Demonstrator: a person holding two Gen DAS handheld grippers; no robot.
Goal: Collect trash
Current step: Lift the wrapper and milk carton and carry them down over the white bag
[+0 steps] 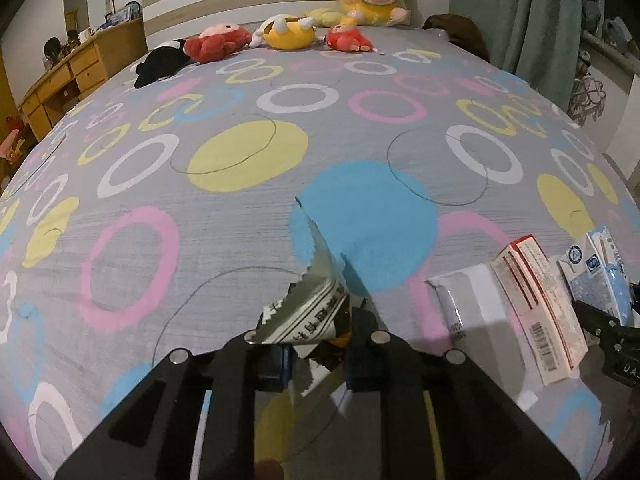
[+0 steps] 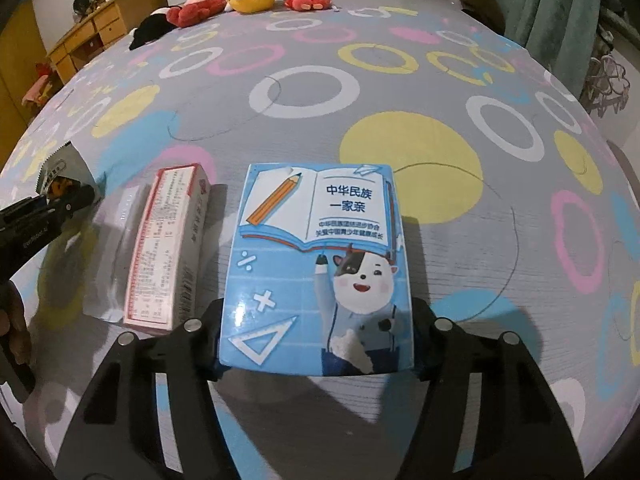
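Note:
A torn silver snack wrapper (image 1: 308, 308) with black print sticks up from my left gripper (image 1: 308, 344), whose jaws are shut on its lower part. The same wrapper (image 2: 60, 168) and left gripper (image 2: 68, 196) show at the left edge of the right wrist view. A blue milk carton (image 2: 316, 264) with a cartoon cow lies flat on the bed. My right gripper (image 2: 316, 344) clasps the carton's near end, a finger against each side. In the left wrist view the carton (image 1: 600, 264) and right gripper (image 1: 600, 320) sit at the far right.
A pink-and-white box (image 2: 164, 248) and a silver-white pouch (image 2: 112, 248) lie between the two grippers on the grey ring-patterned bedsheet (image 1: 240, 240). Plush toys (image 1: 288, 32) line the headboard. A wooden desk (image 1: 72, 76) stands left, a green curtain (image 1: 520, 16) right.

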